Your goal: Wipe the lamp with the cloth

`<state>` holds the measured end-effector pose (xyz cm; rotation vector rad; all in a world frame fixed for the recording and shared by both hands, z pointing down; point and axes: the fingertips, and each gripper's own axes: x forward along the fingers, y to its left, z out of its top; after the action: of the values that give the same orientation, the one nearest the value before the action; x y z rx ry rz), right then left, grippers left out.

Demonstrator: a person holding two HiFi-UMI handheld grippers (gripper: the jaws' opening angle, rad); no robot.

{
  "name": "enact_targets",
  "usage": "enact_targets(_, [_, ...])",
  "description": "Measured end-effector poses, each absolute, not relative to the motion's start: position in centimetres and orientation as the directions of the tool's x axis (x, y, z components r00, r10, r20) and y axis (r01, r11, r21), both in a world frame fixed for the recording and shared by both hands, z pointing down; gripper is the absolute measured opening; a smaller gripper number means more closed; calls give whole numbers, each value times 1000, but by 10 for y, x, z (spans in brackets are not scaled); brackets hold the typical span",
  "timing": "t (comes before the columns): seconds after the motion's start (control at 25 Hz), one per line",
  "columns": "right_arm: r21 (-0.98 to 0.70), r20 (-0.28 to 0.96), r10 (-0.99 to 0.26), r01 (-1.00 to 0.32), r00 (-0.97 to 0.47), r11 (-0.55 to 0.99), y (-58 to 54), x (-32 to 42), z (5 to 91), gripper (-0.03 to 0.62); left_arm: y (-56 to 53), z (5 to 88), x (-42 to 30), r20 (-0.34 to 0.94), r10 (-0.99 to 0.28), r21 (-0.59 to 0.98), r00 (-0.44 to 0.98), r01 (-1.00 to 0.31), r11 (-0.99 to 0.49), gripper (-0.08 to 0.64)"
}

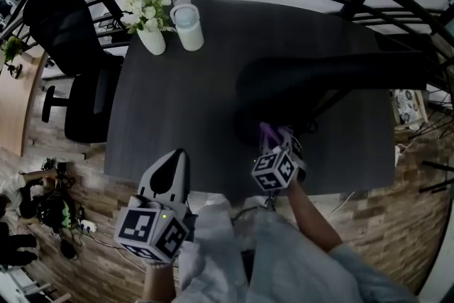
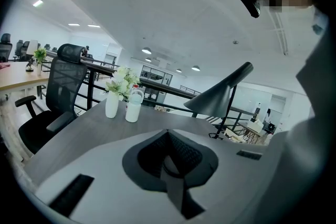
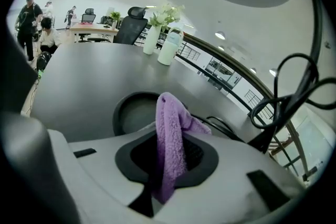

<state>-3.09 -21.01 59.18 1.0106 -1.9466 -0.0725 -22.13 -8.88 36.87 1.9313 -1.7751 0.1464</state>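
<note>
Right gripper point(image 3: 167, 168) jaws clamping one purple cloth point(image 3: 170, 136); cloth standing upright between jaws, folded top flopping forward. Left gripper point(image 2: 170, 168) jaws pressing together, nothing between; gripper hanging by near edge of counter point(image 1: 191, 110).

One black lamp point(image 1: 312, 81) standing on counter: round base point(image 3: 134, 113) lying just ahead of right jaws, cone shade point(image 2: 218, 96) hanging above. Shade's long axis running across counter, wide mouth tilting down leftward, narrow end pointing up and right.

Far left corner: one white vase of flowers point(image 1: 150, 37) and one bottle point(image 1: 189, 26) standing just beside each other. One office chair point(image 1: 71, 46) sitting off left edge.
</note>
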Motion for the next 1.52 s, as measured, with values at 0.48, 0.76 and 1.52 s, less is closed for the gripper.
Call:
enact_targets(0.48, [412, 676, -671, -599, -305, 687, -244, -77, 599, 57, -66, 376, -249, 439, -895, 284, 77, -957, 57, 14])
enact_targets(0.76, [379, 657, -629, -540, -416, 752, -230, -117, 596, 56, -61, 376, -260, 438, -897, 285, 58, -956, 77, 14])
enact_targets(1.52, [356, 700, -509, -373, -501, 857, -142, -99, 608, 57, -84, 371, -212, 405, -899, 304, 167, -952, -40, 14])
